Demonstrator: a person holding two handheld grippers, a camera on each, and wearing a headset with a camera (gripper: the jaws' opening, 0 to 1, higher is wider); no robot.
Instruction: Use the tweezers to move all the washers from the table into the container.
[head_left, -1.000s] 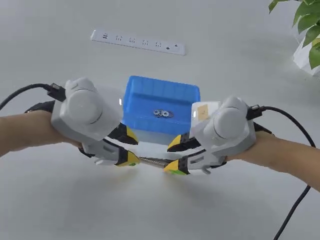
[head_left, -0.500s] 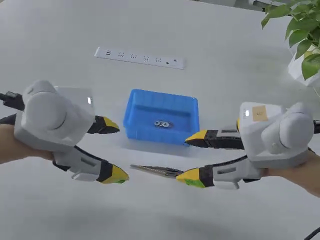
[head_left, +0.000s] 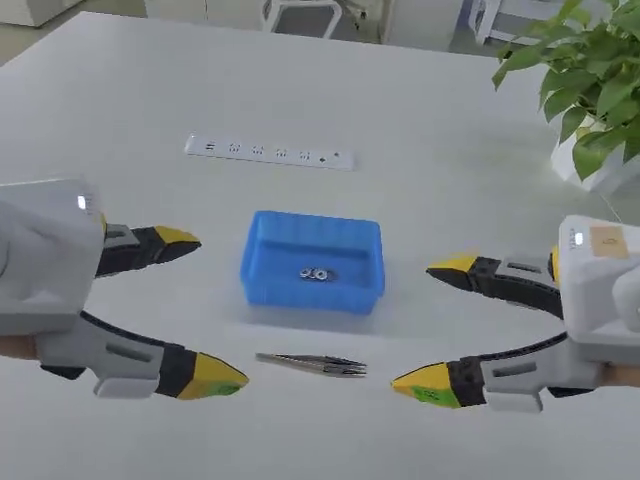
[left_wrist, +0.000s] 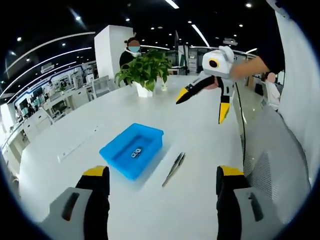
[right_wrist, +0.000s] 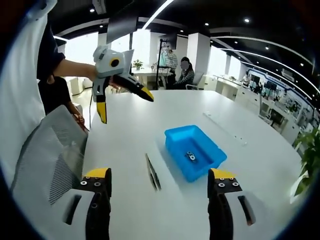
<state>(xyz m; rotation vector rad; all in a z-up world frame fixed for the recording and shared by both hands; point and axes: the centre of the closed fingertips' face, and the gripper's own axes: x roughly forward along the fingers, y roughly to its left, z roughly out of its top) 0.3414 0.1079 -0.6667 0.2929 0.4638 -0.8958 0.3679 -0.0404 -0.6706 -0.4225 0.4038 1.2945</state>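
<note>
washers (head_left: 317, 273) lie in the blue container (head_left: 310, 298); tweezers (head_left: 312, 363) rest on the table (head_left: 450, 180) just before it, between the left gripper (head_left: 220, 309) and right gripper (head_left: 412, 325), both spread wide, empty.

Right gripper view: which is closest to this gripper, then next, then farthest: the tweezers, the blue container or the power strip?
1. Tweezers, lying just ahead, left of centre.
2. Blue container, beyond them, slightly right.
3. Power strip, far behind the container.
</note>
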